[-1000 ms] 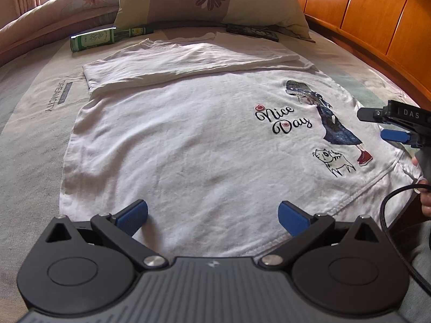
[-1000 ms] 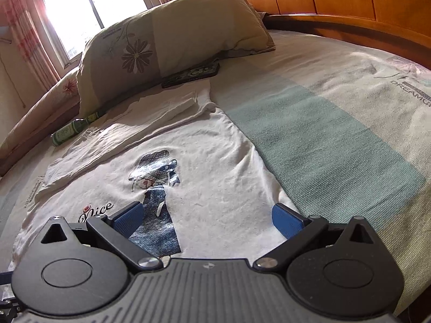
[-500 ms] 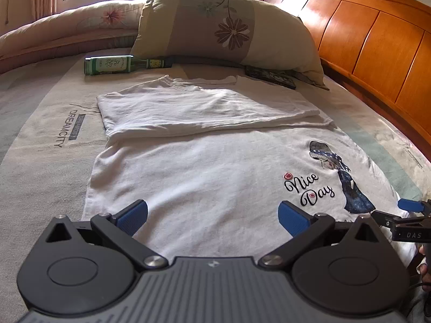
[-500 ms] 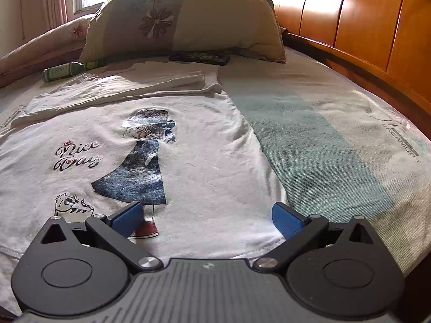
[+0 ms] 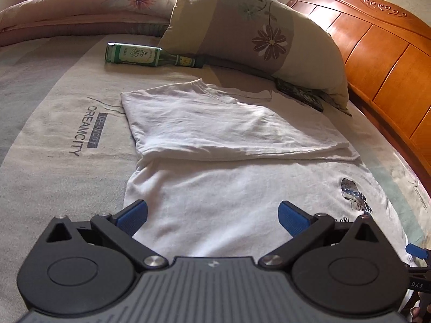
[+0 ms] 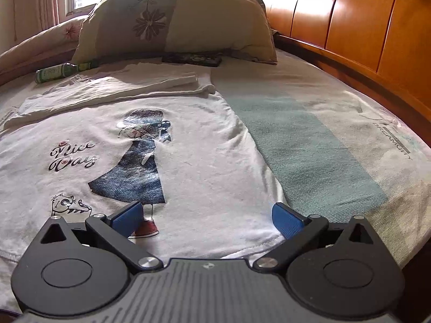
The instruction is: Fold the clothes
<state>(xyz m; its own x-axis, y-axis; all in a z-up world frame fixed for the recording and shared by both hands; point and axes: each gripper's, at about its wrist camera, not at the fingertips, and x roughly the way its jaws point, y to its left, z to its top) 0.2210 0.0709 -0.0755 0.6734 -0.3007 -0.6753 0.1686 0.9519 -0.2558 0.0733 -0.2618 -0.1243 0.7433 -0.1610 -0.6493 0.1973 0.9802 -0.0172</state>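
Observation:
A white T-shirt point(image 5: 231, 188) point(image 6: 199, 140) with a "Nice Day" girl print lies flat on the bed, its far part folded over toward me as a doubled layer point(image 5: 229, 126). My left gripper point(image 5: 212, 215) is open low over the shirt's near left portion, blue pads wide apart with nothing between them. My right gripper point(image 6: 206, 218) is open too, just above the hem near the shirt's right edge, by the printed red shoe. The right gripper's tip point(image 5: 416, 251) shows at the lower right of the left wrist view.
A green glass bottle point(image 5: 140, 55) point(image 6: 58, 71) lies on the bed beyond the shirt. A large flowered pillow point(image 5: 253, 35) point(image 6: 175, 24) leans at the head, with a dark flat packet point(image 5: 299, 94) point(image 6: 192, 58) under it. The wooden headboard point(image 6: 350, 24) runs along the right.
Both grippers have dropped lower and drawn back toward the shirt's near hem, the views tilting up. The left one shifted left over the shirt. Jaws stayed open; the shirt has not moved.

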